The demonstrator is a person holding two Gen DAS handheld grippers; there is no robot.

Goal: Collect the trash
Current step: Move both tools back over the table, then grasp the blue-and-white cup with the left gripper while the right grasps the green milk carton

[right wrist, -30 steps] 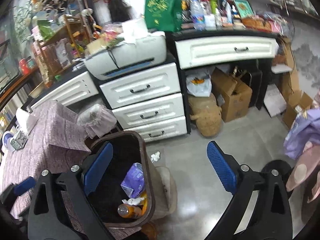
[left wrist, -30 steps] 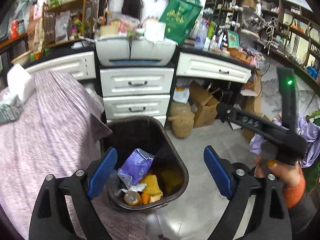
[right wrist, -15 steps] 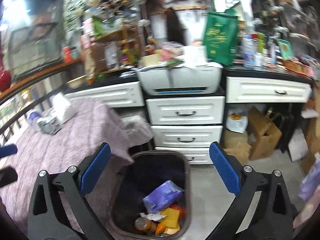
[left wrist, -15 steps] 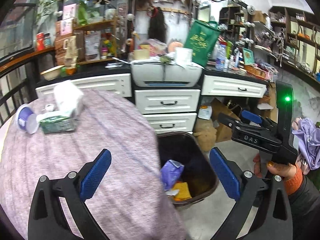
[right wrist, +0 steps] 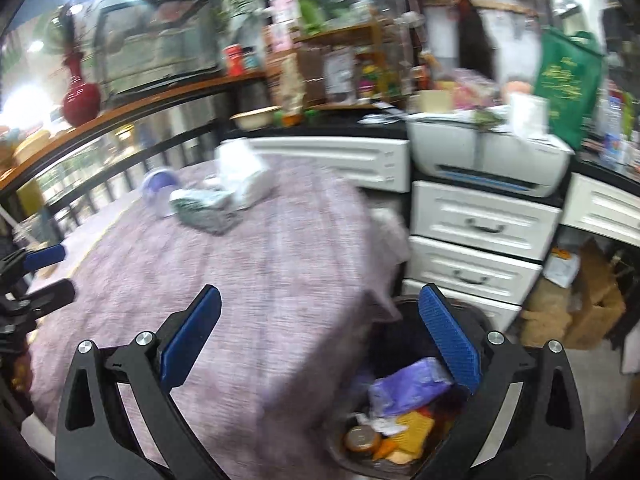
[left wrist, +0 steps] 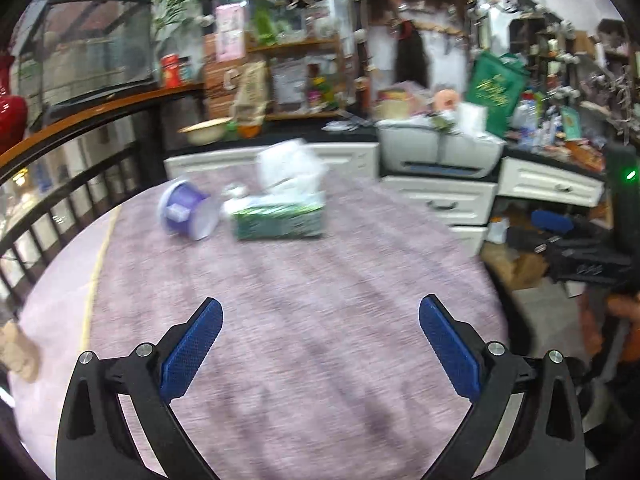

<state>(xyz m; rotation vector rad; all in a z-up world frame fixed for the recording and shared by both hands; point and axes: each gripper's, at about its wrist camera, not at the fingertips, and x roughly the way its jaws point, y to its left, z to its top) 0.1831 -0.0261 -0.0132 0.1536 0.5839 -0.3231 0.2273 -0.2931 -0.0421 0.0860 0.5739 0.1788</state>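
Note:
My left gripper (left wrist: 320,344) is open and empty over the purple tablecloth (left wrist: 280,300). Ahead of it lie a tipped purple cup (left wrist: 188,212), a green tissue box (left wrist: 280,220) and a white crumpled bag (left wrist: 290,168). My right gripper (right wrist: 320,344) is open and empty, over the table edge and the dark trash bin (right wrist: 404,340). The bin holds a purple wrapper (right wrist: 404,388), a yellow sponge-like piece (right wrist: 412,432) and a small jar (right wrist: 362,440). The cup (right wrist: 158,192) and tissue box (right wrist: 200,204) also show in the right wrist view. The right gripper's body (left wrist: 584,256) shows at the right of the left wrist view.
White drawers (right wrist: 480,240) and a printer (right wrist: 488,156) stand behind the bin. Cardboard boxes (right wrist: 588,304) sit on the floor to the right. A black railing (left wrist: 60,200) runs along the table's left side. Cluttered shelves (left wrist: 288,80) fill the back.
Both grippers have swung left and up from the bin toward the table. The cup, tissue box and white bag now sit ahead of the left gripper. Both stay open.

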